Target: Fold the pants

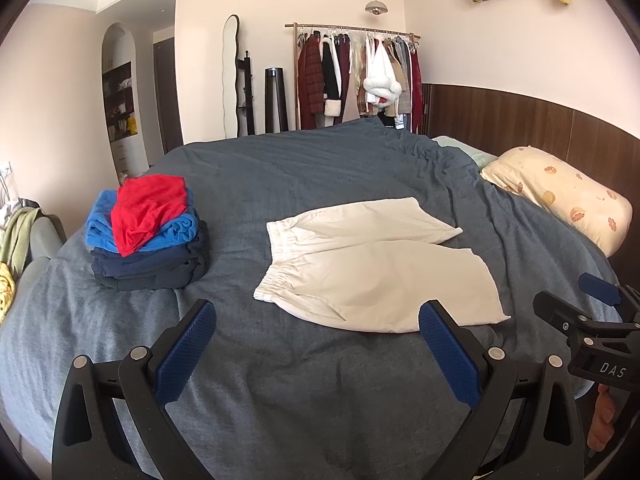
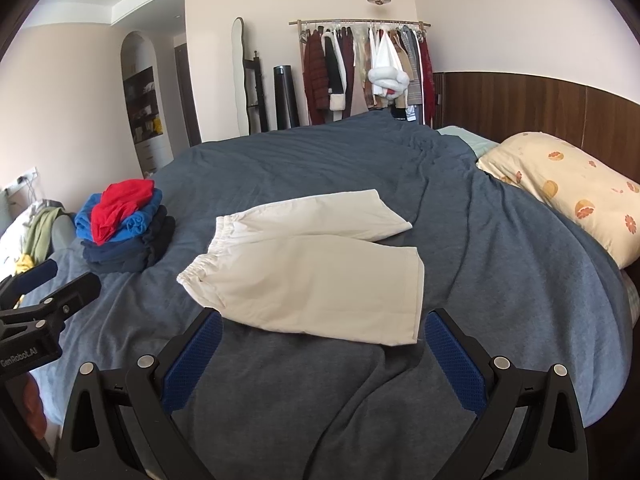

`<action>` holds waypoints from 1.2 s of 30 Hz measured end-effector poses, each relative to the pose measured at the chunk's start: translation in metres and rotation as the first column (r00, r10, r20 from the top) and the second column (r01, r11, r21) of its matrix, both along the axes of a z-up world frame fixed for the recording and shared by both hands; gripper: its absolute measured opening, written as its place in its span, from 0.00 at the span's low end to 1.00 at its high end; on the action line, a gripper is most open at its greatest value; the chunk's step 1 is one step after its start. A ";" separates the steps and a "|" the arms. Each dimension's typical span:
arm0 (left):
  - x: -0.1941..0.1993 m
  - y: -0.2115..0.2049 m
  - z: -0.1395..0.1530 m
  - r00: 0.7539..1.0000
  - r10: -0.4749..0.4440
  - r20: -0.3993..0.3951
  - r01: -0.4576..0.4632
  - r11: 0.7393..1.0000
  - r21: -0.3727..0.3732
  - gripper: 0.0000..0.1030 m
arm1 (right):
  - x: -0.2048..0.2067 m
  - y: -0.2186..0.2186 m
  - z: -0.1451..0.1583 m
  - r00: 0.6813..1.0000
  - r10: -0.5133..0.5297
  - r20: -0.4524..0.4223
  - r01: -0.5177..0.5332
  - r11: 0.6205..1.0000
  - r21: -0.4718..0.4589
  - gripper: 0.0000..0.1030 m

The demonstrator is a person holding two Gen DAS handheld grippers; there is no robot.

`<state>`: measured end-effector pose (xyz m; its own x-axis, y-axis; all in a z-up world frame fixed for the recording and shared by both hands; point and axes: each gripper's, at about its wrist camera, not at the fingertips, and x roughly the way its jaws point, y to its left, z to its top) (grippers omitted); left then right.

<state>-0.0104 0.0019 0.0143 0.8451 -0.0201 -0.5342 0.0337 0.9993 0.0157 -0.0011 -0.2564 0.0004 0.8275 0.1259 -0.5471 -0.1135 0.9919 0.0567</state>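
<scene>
Cream short pants (image 1: 372, 264) (image 2: 316, 268) lie flat and spread on the blue-grey bedspread (image 1: 280, 380) (image 2: 304, 392), waistband to the left, both legs pointing right. My left gripper (image 1: 318, 320) hovers open just in front of the near leg's edge, nothing between its blue pads. My right gripper (image 2: 322, 326) also stands open, near the hem corner of the near leg, holding nothing. Each gripper shows in the other's view: the right one (image 1: 592, 300) at the right edge, the left one (image 2: 52, 284) at the left edge.
A stack of folded clothes (image 1: 148, 236) (image 2: 124, 228), red on blue on navy, sits left of the pants. A floral pillow (image 1: 560, 196) (image 2: 568, 188) lies at the right by a wooden headboard. A clothes rack (image 1: 356, 76) stands behind the bed.
</scene>
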 end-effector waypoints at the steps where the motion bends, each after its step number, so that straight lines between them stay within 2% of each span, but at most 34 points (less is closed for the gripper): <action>1: 0.000 0.000 0.000 1.000 0.000 0.000 0.000 1.000 0.000 1.00 | 0.000 0.000 0.000 1.000 0.002 0.000 -0.002 1.000 0.001 0.99; 36: 0.002 0.004 0.002 1.000 0.006 0.013 -0.006 1.000 -0.018 1.00 | 0.004 0.009 -0.002 1.000 0.017 -0.004 -0.017 1.000 0.000 0.99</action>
